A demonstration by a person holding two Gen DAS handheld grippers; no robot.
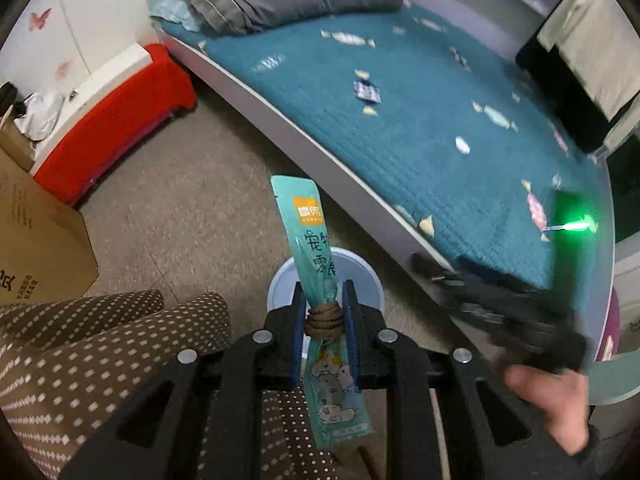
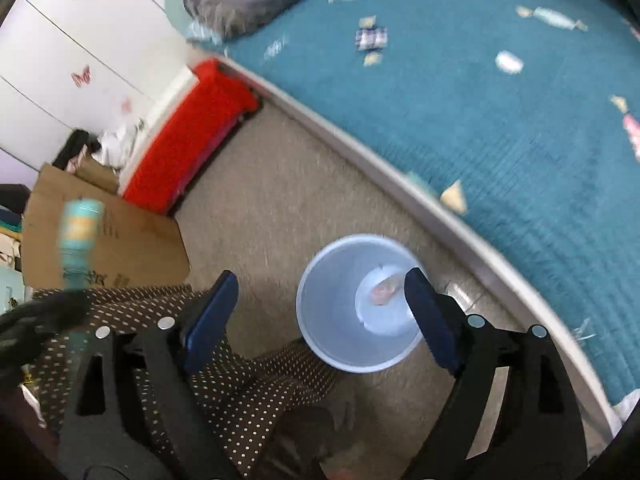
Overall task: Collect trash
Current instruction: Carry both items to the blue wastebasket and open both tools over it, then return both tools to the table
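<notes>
My left gripper (image 1: 323, 292) is shut on a long teal snack packet (image 1: 306, 220), which has a brown knot-like band around it at the pads. The packet stands upright over a pale blue bin (image 1: 362, 270) on the floor. My right gripper (image 2: 320, 316) is open with nothing between its fingers, directly above the same bin (image 2: 352, 239). A pink wrapper (image 2: 385, 290) lies at the bin's bottom. Several candy wrappers (image 1: 348, 38) are scattered on the teal bedspread (image 1: 460, 112). In the right wrist view the teal packet (image 2: 80, 236) shows blurred at the left.
The bed's grey edge (image 2: 400, 168) runs diagonally beside the bin. A red-covered box (image 1: 116, 116) and a cardboard box (image 1: 36, 232) stand at the left. A person's legs in dotted brown trousers (image 1: 100, 360) are close to the bin. A hand (image 1: 548, 404) holds the right gripper.
</notes>
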